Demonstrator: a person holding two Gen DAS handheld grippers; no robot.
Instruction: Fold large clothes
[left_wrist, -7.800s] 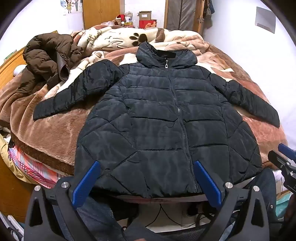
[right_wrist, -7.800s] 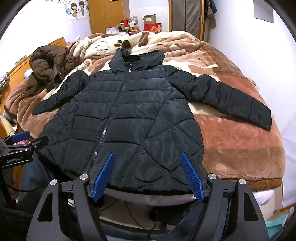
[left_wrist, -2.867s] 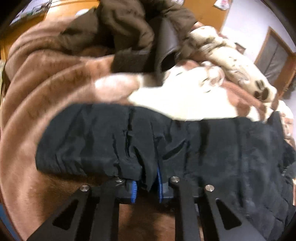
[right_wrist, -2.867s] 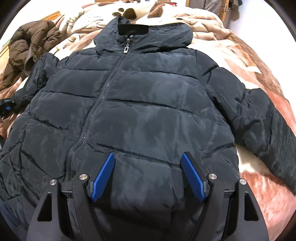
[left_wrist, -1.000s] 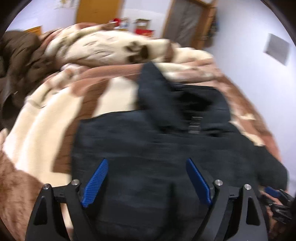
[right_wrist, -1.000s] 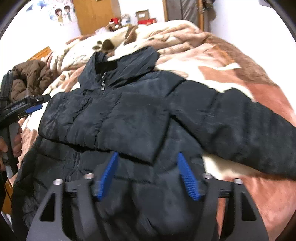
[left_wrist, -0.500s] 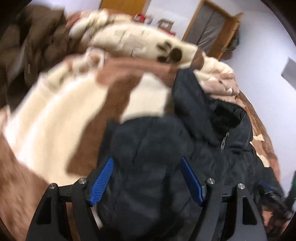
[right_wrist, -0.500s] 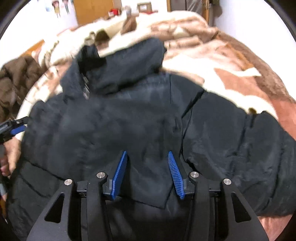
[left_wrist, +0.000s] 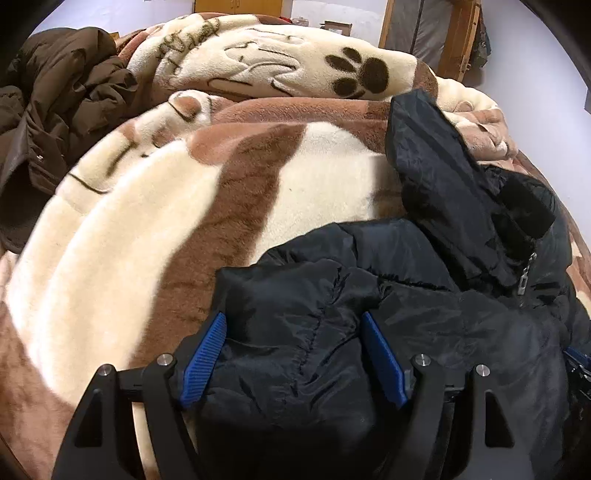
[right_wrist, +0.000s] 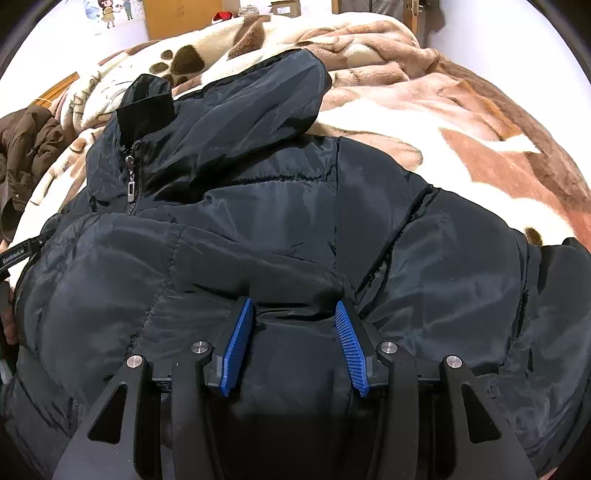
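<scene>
I see a black quilted puffer jacket (right_wrist: 295, 206), shiny and creased, lying on the bed's plush cream-and-brown blanket (left_wrist: 155, 229). My left tool (left_wrist: 293, 356) straddles its folded-in sleeve, jaws spread; my right tool (right_wrist: 293, 341), just narrowed, brackets a puffy ridge without pinching.

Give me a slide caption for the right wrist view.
Right tongs straddle a fold of the black puffer jacket spread on a paw-print blanket.
</scene>
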